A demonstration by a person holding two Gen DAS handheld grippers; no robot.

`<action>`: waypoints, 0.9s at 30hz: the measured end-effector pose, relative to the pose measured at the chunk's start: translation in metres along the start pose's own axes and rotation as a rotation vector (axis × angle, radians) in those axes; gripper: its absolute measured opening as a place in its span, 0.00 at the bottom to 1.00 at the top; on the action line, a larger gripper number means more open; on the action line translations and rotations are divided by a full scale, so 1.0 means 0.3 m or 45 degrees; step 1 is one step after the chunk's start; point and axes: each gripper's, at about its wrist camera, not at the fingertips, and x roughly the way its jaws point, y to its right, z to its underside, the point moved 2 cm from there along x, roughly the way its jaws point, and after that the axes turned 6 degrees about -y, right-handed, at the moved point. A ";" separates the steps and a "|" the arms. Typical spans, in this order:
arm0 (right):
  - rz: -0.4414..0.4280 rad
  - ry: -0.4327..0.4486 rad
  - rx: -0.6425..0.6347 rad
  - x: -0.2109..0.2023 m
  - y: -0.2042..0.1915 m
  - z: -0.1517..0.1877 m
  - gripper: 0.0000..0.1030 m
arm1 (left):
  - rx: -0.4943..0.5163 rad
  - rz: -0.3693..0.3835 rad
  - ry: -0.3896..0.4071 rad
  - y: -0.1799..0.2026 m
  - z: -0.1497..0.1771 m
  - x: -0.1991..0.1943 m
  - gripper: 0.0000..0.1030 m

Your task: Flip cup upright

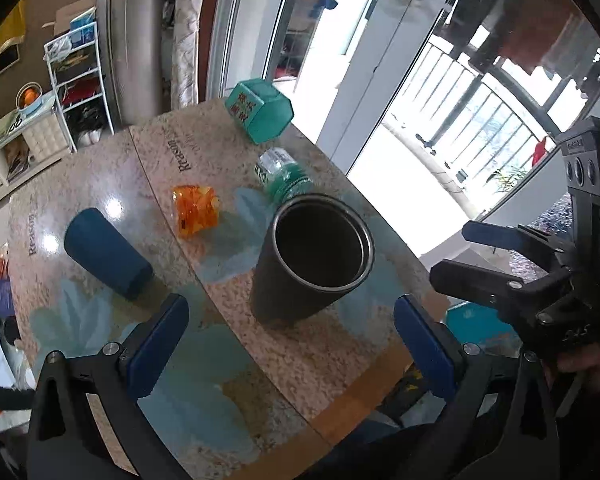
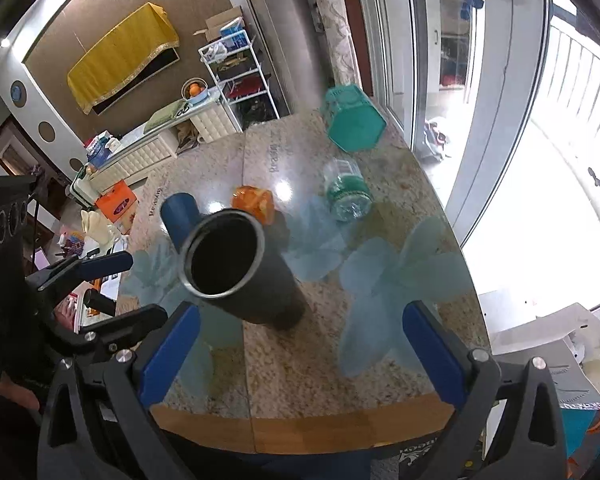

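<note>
A dark metal cup (image 1: 312, 256) stands upright on the table, its open mouth up; it also shows in the right wrist view (image 2: 240, 268). My left gripper (image 1: 292, 340) is open and empty, held just in front of the cup, apart from it. My right gripper (image 2: 300, 352) is open and empty, also just in front of the cup. The right gripper shows at the right edge of the left wrist view (image 1: 480, 256), and the left gripper at the left edge of the right wrist view (image 2: 116, 288).
On the patterned table (image 1: 300, 360) lie a blue cylinder on its side (image 1: 108, 252), an orange packet (image 1: 196, 210), a plastic bottle on its side (image 1: 284, 180) and a teal hexagonal box (image 1: 260, 110). The table edge is near. Glass doors stand at the right.
</note>
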 end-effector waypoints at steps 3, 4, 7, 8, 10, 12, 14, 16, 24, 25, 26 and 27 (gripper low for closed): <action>0.011 0.027 -0.008 -0.006 -0.041 0.001 0.99 | -0.004 0.012 0.015 -0.035 0.007 -0.039 1.00; 0.010 0.033 -0.007 -0.007 -0.056 0.005 0.99 | -0.003 0.004 0.017 -0.047 0.010 -0.048 1.00; 0.016 0.050 -0.009 -0.010 -0.092 0.022 0.99 | 0.003 -0.010 0.022 -0.079 0.022 -0.066 1.00; 0.021 0.053 -0.011 -0.009 -0.101 0.028 0.99 | 0.003 -0.015 0.017 -0.088 0.028 -0.068 1.00; 0.041 0.057 -0.009 -0.007 -0.116 0.037 0.99 | -0.001 -0.021 0.014 -0.103 0.038 -0.072 1.00; 0.045 0.057 0.000 -0.008 -0.125 0.041 0.99 | -0.003 -0.017 0.010 -0.113 0.052 -0.078 1.00; 0.055 0.063 -0.001 -0.014 -0.137 0.046 0.99 | 0.002 -0.022 0.008 -0.117 0.064 -0.081 1.00; 0.061 0.068 0.002 -0.020 -0.142 0.049 0.99 | 0.003 -0.023 0.009 -0.117 0.074 -0.084 1.00; 0.084 0.078 -0.027 -0.033 -0.156 0.059 0.99 | -0.006 -0.011 0.034 -0.113 0.081 -0.099 1.00; 0.084 0.079 -0.031 -0.032 -0.157 0.062 0.99 | -0.006 -0.011 0.033 -0.112 0.081 -0.097 1.00; 0.085 0.079 -0.034 -0.031 -0.159 0.065 0.99 | -0.005 -0.017 0.034 -0.110 0.081 -0.095 1.00; 0.085 0.080 -0.037 -0.031 -0.159 0.066 0.99 | -0.005 -0.021 0.034 -0.107 0.080 -0.092 1.00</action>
